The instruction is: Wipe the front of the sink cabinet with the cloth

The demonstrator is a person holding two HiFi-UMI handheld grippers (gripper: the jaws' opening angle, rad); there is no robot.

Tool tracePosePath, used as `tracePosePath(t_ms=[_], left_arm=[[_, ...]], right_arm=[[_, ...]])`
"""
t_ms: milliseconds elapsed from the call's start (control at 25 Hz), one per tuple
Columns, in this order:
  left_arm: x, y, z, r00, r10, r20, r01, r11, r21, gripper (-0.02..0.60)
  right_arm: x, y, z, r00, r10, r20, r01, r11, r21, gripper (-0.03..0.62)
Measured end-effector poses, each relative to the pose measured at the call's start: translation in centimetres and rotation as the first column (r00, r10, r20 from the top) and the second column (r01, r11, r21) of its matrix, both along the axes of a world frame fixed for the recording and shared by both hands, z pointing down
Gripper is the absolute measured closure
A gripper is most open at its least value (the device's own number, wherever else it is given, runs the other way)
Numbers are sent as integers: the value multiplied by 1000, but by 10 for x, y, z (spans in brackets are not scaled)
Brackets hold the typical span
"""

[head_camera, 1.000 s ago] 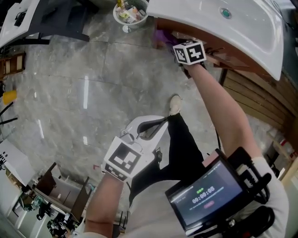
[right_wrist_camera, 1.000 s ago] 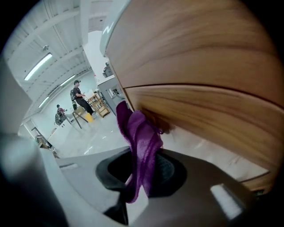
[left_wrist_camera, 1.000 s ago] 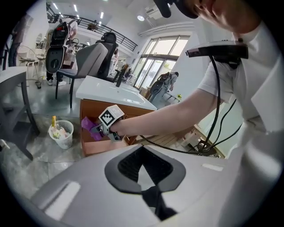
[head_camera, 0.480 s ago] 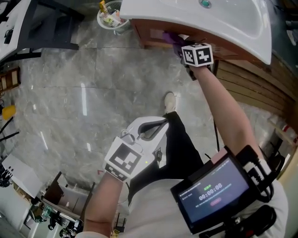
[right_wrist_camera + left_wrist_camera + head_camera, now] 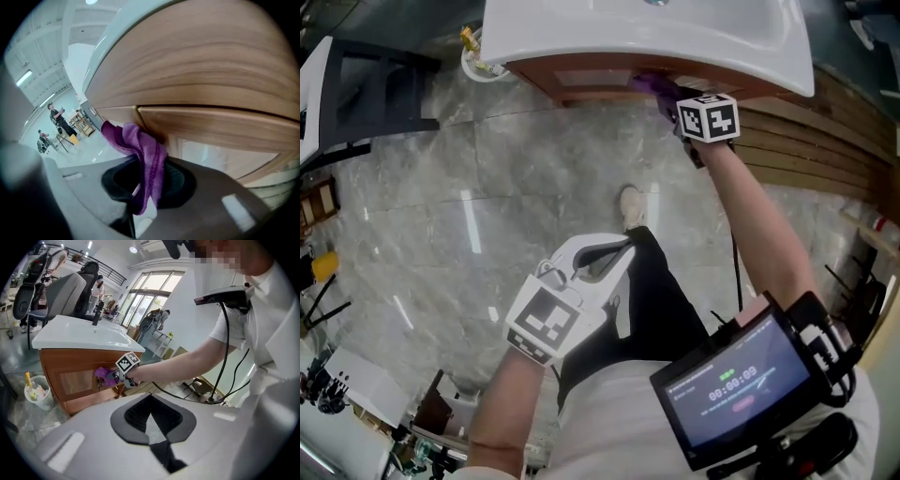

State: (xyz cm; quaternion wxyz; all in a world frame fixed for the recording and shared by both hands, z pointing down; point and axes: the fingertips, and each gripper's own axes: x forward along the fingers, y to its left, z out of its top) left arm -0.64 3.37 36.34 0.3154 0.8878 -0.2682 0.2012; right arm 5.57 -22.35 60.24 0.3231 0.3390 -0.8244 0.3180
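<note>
Cloth (image 5: 143, 159), a purple, fuzzy microfibre piece, is hanging in soft folds between the closed jaws of the right hand-held gripper (image 5: 145, 187), its bunched upper end pressing against the sink cabinet (image 5: 211, 84) directly ahead of the jaws. The cabinet front is showing smooth brown wood grain with a horizontal seam and a recessed paler panel below the hand-held gripper. Above it, the white glossy basin (image 5: 647, 33) is overhanging with a rounded rim. The left hand-held gripper (image 5: 152, 427) is sitting low by the person's thigh, well apart from the cabinet, its dark ribbed pads meeting at the tips with nothing between them. Grey veined marble floor (image 5: 487, 187) is lying beneath both. Compared with half a second earlier, the cloth is keeping to the same upper strip just under the rim, the right hand-held gripper is appearing slightly further along the front, and the left one is staying put.
</note>
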Motion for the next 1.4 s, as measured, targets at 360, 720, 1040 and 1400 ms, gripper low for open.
tracePosePath(t_ms=[360, 720, 1040, 1400], left_arm=[[51, -18, 4, 997, 78, -7, -78, 997, 6, 574], [83, -35, 12, 993, 120, -7, -120, 993, 4, 574], [92, -36, 15, 990, 138, -12, -138, 990, 1, 574], [83, -35, 15, 993, 118, -2, -118, 993, 0, 574]], right_arm=[[116, -17, 7, 990, 136, -49, -136, 991, 0, 514], [212, -27, 17, 965, 243, -102, -245, 969, -6, 514], [265, -28, 19, 941, 305, -146, -308, 951, -2, 514], [302, -15, 27, 878, 438, -192, -446, 895, 0, 514]])
